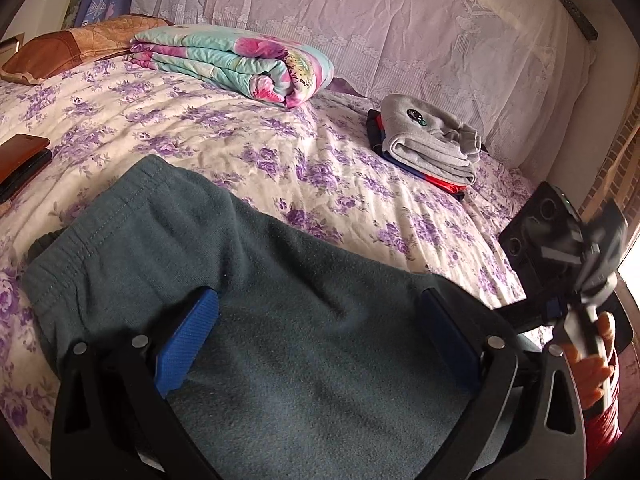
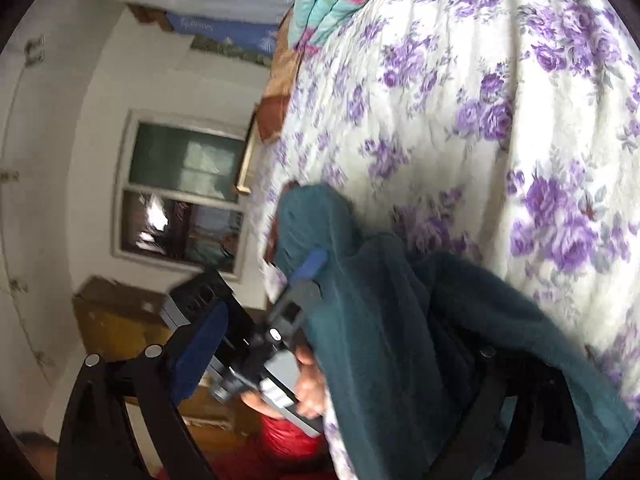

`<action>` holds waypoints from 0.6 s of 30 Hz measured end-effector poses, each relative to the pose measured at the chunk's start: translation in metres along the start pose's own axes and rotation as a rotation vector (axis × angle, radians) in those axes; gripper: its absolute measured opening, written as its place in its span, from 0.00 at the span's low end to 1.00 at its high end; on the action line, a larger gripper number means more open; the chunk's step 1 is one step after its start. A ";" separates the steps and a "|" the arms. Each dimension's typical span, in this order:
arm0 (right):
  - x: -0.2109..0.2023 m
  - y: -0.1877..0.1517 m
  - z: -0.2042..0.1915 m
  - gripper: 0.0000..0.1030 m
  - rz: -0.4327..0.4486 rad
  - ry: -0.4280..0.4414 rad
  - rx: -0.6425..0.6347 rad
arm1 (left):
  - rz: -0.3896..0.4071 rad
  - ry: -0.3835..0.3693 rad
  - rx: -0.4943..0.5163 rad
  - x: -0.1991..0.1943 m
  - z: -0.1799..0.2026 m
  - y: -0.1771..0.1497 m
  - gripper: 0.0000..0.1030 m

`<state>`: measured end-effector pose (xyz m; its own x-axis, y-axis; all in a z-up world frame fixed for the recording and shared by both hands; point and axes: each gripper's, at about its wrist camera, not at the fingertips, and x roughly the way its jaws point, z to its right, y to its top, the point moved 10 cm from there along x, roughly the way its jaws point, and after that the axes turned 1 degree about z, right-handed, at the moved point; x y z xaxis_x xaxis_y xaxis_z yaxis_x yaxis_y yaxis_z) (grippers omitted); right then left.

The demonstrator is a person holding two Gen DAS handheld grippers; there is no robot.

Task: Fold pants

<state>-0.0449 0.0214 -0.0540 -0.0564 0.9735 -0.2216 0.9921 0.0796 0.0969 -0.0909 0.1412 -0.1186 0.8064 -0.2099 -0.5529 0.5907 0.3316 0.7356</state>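
Teal-grey fleece pants [image 1: 280,280] lie on the flowered bedsheet [image 1: 200,128], waistband to the left. In the left wrist view my left gripper [image 1: 320,300] stands wide over them, its blue pads [image 1: 188,340] far apart with the cloth lying between; I cannot see them pressing on it. In the right wrist view, which is rolled sideways, my right gripper [image 2: 340,320] is open. One of its blue pads [image 2: 200,344] is bare, and the other finger is hidden under a fold of the pants [image 2: 380,320]. A hand [image 2: 312,384] holds the left gripper beside the cloth.
A folded floral quilt [image 1: 232,64] and a brown pillow [image 1: 68,48] lie at the far side of the bed. A stack of folded clothes topped with grey [image 1: 428,140] sits at right. Dark flat items [image 1: 20,160] lie at the left edge. Beyond the bed are a window [image 2: 184,188] and a cardboard box [image 2: 116,320].
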 end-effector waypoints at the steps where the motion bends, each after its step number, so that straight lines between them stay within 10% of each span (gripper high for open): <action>1: -0.009 0.016 0.003 0.92 0.084 -0.018 0.009 | -0.003 0.005 0.002 0.000 0.000 0.000 0.95; 7: -0.069 0.065 0.033 0.77 0.370 -0.260 -0.118 | -0.029 0.052 0.032 0.006 0.000 -0.003 0.95; 13: -0.065 0.033 -0.007 0.68 0.274 -0.201 -0.290 | -0.013 0.027 0.016 0.003 -0.002 -0.001 0.95; 18: -0.035 0.014 0.003 0.20 0.179 -0.302 -0.328 | -0.010 0.031 0.014 0.002 -0.002 -0.001 0.95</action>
<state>-0.0290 -0.0120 -0.0479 0.1949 0.8760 -0.4411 0.8929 0.0275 0.4493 -0.0902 0.1425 -0.1214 0.7994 -0.1848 -0.5716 0.5990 0.3170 0.7353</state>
